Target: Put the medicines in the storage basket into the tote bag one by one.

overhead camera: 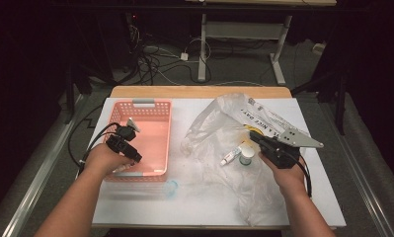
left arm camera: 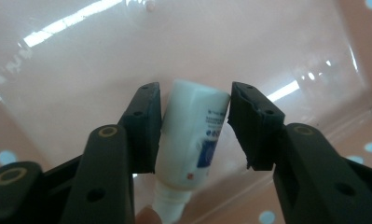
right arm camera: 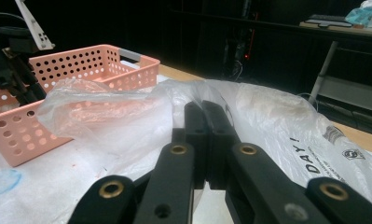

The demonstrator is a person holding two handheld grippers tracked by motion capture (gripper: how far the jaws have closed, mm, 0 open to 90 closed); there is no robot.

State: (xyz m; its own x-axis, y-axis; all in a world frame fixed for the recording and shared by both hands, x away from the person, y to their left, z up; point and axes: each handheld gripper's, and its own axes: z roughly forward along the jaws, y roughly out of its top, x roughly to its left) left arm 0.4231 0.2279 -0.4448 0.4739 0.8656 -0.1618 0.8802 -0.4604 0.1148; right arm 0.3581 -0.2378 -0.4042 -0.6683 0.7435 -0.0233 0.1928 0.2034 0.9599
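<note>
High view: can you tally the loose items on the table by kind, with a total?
Pink basket: 1
Clear plastic bag: 1
White tubes: 2, one in the basket between the left gripper's fingers, one on the bag
Small white jar: 1
Clear blue-tinted cup: 1
Total: 6

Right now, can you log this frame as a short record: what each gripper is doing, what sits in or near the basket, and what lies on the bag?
left gripper: inside the pink perforated plastic basket, jaws apart around a small white squeeze bottle with blue print; left pad touching it, right pad clear
right gripper: jaws shut, nothing visible between them, over the clear crumpled plastic bag
on the bag: a small white tube, a white jar with a teal band
near the basket: a small clear blue-tinted cup on the white table
</note>
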